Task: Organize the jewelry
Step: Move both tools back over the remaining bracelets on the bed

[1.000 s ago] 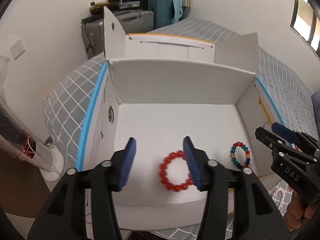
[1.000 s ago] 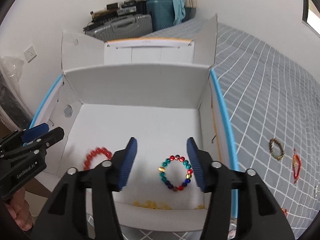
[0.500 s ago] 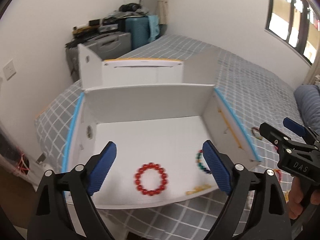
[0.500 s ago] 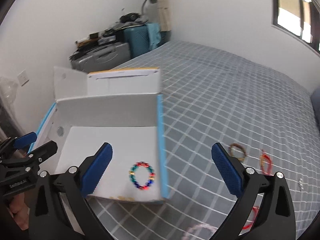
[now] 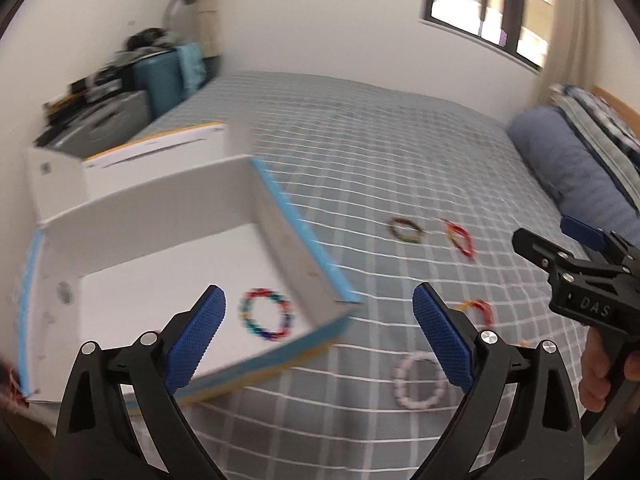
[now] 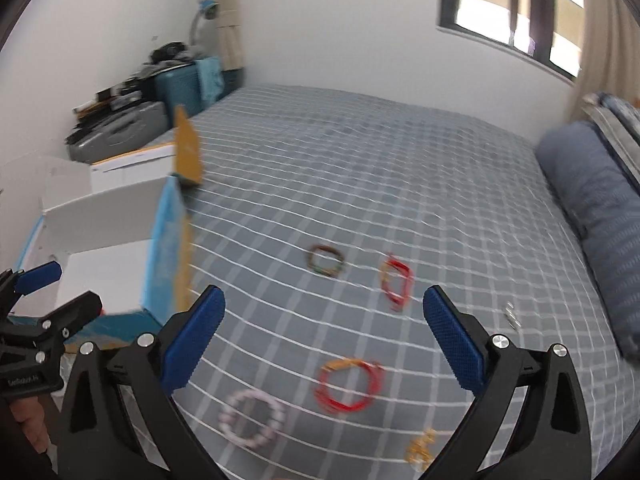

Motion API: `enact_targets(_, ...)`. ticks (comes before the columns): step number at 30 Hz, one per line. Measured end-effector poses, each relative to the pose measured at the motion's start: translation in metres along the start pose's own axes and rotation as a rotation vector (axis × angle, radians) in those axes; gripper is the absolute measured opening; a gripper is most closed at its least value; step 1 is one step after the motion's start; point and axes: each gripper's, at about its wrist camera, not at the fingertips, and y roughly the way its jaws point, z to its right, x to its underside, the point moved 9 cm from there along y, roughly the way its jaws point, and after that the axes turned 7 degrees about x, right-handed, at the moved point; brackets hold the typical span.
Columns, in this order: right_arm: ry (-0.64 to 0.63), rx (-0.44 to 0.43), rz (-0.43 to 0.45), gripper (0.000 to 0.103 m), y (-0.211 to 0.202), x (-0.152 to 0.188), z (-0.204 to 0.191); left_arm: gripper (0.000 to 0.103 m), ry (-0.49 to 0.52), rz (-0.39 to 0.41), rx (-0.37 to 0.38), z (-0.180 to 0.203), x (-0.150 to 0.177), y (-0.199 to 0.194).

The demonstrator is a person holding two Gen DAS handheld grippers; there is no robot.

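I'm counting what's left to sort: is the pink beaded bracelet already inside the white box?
No, the pink beaded bracelet lies on the grey checked bedspread outside the white box, whose floor shows only the multicolored bracelet.

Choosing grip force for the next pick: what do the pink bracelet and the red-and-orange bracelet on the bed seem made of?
The pink bracelet looks like small pale beads, glass or plastic, strung in a ring; blur hides the finish. The red-and-orange bracelet looks like thin cord or thread loops, matte, lying limp in an uneven shape.

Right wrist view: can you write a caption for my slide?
Open right tongs above a pink bead bracelet and red cord bracelet on the checked bed.
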Motion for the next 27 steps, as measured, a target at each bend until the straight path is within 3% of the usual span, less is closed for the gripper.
enact_targets(7,0.061,0.080,-0.064,0.095,0.013,0.040,0.060,0.093,0.097,-0.068,0.091,0.064,0.025,0.040)
enact_targets(13,0.101,0.106,-0.160,0.095,0.036,0.089,0.087,0.093,0.156,-0.136,0.120,0.091,0.056,0.069)
enact_targets(19,0.135,0.102,-0.261,0.095,0.059,0.141,0.099,0.093,0.165,-0.201,0.116,0.093,0.090,0.098)
enact_targets(27,0.180,0.073,-0.309,0.095,0.070,0.171,0.103,0.093,0.148,-0.242,0.120,0.089,0.114,0.120)
